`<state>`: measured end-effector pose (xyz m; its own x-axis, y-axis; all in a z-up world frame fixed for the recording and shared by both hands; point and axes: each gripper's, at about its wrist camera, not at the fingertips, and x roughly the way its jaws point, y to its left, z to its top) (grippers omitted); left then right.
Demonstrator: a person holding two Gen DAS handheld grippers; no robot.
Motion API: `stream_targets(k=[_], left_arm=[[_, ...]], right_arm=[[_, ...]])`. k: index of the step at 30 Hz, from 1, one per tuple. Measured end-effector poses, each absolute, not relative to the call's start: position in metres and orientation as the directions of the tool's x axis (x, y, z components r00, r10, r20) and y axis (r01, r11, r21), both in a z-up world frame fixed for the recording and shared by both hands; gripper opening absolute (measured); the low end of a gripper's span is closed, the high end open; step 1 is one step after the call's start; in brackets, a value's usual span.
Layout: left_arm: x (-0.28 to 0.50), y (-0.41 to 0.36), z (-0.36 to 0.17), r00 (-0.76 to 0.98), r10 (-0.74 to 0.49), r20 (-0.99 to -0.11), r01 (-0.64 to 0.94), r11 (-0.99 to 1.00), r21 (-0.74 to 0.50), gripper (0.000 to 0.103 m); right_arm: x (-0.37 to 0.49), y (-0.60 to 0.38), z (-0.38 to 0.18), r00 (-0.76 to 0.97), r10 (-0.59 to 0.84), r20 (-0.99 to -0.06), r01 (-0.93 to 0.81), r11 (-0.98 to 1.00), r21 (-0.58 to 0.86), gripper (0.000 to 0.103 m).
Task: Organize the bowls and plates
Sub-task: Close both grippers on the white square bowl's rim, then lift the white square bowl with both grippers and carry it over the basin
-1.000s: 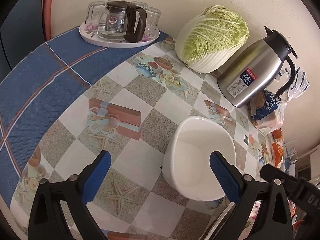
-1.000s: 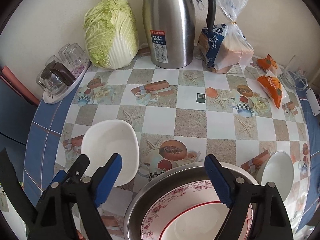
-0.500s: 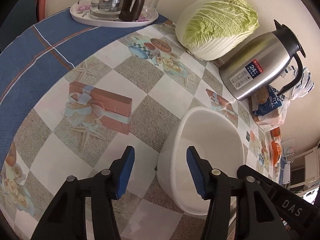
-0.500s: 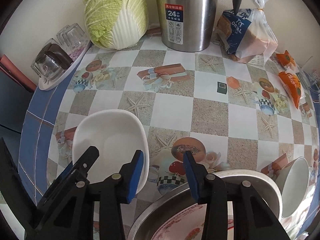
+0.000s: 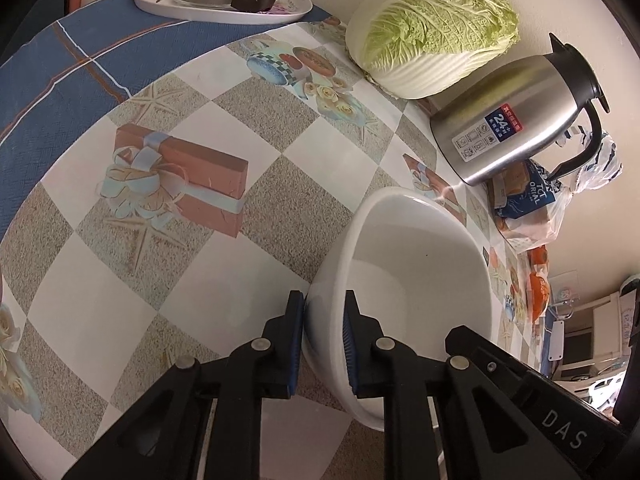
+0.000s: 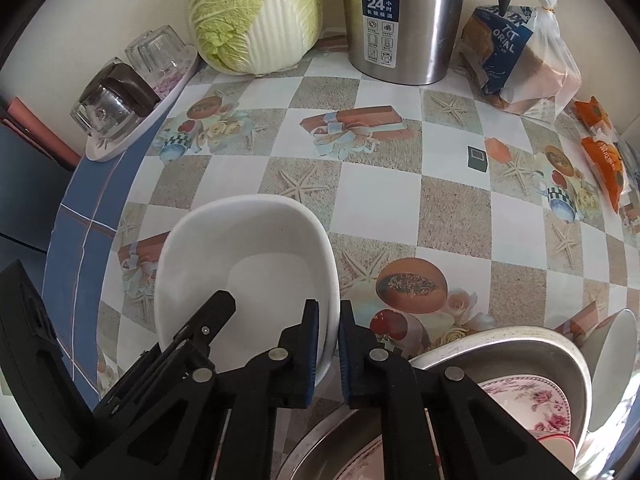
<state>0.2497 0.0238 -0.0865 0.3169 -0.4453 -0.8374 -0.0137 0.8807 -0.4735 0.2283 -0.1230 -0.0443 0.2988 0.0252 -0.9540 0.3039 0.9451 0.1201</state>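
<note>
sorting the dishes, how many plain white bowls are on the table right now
2. One white bowl sits left of centre, both tongs pinching its rim: left tongs, right tongs. A second white bowl leans at the right edge beside the metal basin. More could be hidden.

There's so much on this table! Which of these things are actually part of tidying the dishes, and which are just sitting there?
Part of the job:
white bowl, gripped at its rim by both grippers
metal basin
floral plate inside the basin
small white bowl beside the basin

Just lying about:
napa cabbage
steel thermos jug
bagged bread
tray of glasses
orange snack packets
</note>
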Motion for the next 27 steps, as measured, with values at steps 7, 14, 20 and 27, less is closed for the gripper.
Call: stream_targets(k=[7,14,20,27], left_arm=[[0.236,0.03,-0.05,0.373,-0.426,-0.824,0.012,0.89,-0.455,0.019],[0.208,0.028,-0.011,0.425,-0.42,-0.802,0.058,0.897,-0.439,0.019],[0.183,0.02,0.022,0.472,-0.429,-0.77,0.121,0.897,-0.426,0.019],[0.151,0.005,0.045,0.493,-0.428,-0.758,0.218,0.904,-0.369,0.019]], right_arm=[[0.212,-0.118,-0.019,0.347,0.046,-0.937,0.276,0.949,0.149,0.01],[0.183,-0.116,0.02,0.411,0.039,-0.911,0.254,0.954,0.156,0.01],[0.15,-0.123,0.049,0.463,0.046,-0.885,0.256,0.949,0.184,0.011],[0.103,-0.135,0.064,0.542,0.052,-0.839,0.269,0.935,0.232,0.012]])
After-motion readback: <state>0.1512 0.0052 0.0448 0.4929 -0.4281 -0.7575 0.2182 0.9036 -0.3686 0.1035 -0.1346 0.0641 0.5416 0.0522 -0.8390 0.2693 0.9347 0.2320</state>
